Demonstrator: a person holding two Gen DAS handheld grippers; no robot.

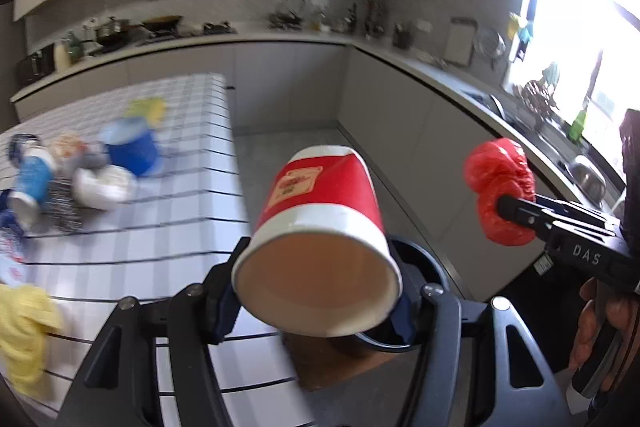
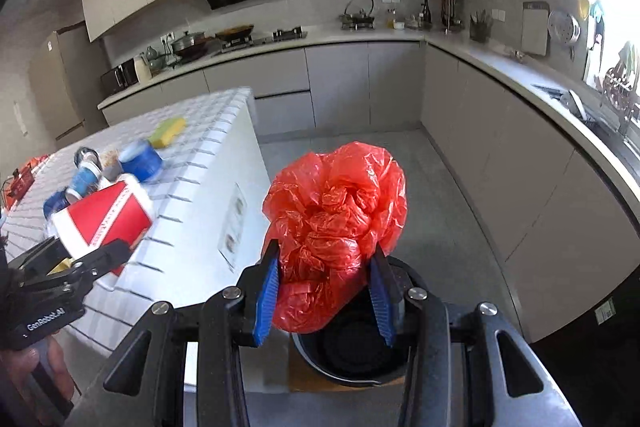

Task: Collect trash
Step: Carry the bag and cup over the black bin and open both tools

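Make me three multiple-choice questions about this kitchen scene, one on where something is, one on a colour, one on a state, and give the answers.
1. Where is the dark bin?
A. On the counter by the window
B. On the floor below the held red bag
C. On the checked table

2. What colour is the crumpled bag in the right gripper?
A. Red
B. Green
C. Black

3. What is the left gripper doing?
A. Hanging open and empty
B. Gripping a yellow cloth
C. Gripping a red and white paper cup

Answers: B, the bin's rim shows under the bag; A, the plastic is plainly red; C, the jaws press both sides of the cup.
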